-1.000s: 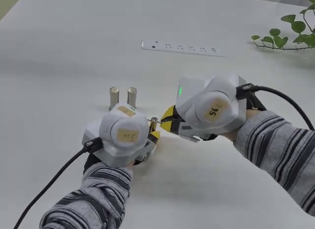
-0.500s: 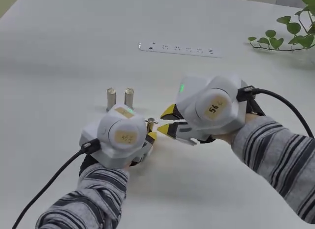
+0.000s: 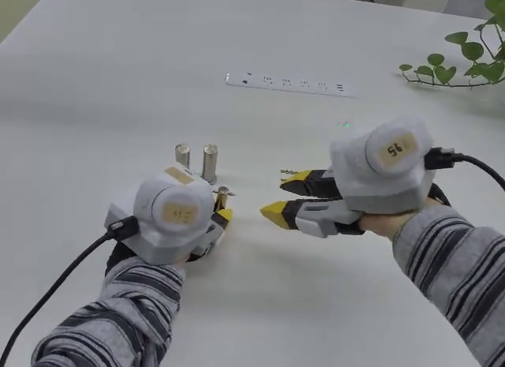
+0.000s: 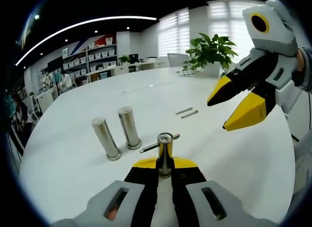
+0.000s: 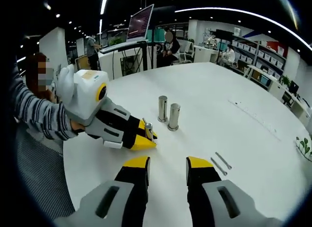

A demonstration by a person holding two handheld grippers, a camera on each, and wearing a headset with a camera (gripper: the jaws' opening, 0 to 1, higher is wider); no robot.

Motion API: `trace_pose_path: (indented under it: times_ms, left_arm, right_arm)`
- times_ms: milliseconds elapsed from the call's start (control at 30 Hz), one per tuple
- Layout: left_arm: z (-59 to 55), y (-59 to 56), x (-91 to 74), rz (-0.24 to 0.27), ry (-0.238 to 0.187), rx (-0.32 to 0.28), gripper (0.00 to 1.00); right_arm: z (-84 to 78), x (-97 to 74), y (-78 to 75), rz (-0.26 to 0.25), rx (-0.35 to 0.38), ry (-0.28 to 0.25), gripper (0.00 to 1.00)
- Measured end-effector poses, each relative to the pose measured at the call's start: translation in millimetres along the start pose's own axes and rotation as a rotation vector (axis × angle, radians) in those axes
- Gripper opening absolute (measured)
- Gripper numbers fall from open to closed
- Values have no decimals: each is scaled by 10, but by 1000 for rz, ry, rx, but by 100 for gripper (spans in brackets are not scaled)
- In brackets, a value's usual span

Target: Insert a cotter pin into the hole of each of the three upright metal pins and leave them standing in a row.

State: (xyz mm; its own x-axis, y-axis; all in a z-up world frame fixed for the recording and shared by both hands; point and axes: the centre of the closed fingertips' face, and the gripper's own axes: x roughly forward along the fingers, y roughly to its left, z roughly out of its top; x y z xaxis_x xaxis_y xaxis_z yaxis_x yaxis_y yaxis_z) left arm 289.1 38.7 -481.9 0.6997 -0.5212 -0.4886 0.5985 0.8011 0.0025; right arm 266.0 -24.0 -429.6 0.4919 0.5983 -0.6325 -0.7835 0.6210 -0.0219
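At the left, the first free pin (image 4: 105, 138) and the second free pin (image 4: 128, 127) stand upright just beside each other on the white table (image 3: 95, 106). Their long axes are vertical and, as far as the left gripper view shows, their holes are unfilled; they look parked there as the start of the row. Just right of them the left gripper (image 4: 165, 164) has its jaws closed low on the held pin (image 4: 165, 145), so the cross hole near the top is clear of the jaws. That pin is vertical too, head up. A cotter pin (image 4: 148, 147) sits through the hole, its long axis roughly level and crosswise to the shank, one end toward the free pins, the other toward the right gripper (image 3: 278, 198); which end carries the eye is too small to tell. The right gripper's jaws are spread with nothing between them, tips aimed at the held pin, near it but apart. Beside it two spare cotter pins (image 5: 220, 163) lie flat and roughly parallel, within easy reach, probably meant for the free pins
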Motion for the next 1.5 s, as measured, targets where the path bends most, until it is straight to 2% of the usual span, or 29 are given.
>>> trace_pose_path:
  times_ms: [67,200,367,533,667,933,1233,1367,1500]
  left_arm:
    - [-8,66,-17,9,2,-6,5]
    - [-11,199,-62,33,9,-3,5]
    - [6,351,-105,54,-4,-30,5]
    - [-32,442,-127,67,2,-42,5]
    - [-76,463,-140,71,14,-56,5]
    - [-69,474,-131,50,-3,-79,5]
    - [-74,474,-129,58,-5,-93,6]
    - [-106,488,-141,60,6,-116,11]
    - [-108,502,-179,65,15,-105,17]
  right_arm:
    - [-3,-13,2,2,55,-18,28]
    - [-18,-51,-30,-3,105,-52,31]
    - [-76,-47,5,-11,127,-47,33]
    - [-130,-33,12,-10,141,-36,33]
    - [-135,-33,15,-10,155,-38,33]
    - [-145,-22,3,-12,162,-39,33]
    - [-194,-17,43,-11,173,-33,33]
    - [-211,-21,55,-11,180,-33,33]
    - [-206,-32,59,-15,186,-40,33]
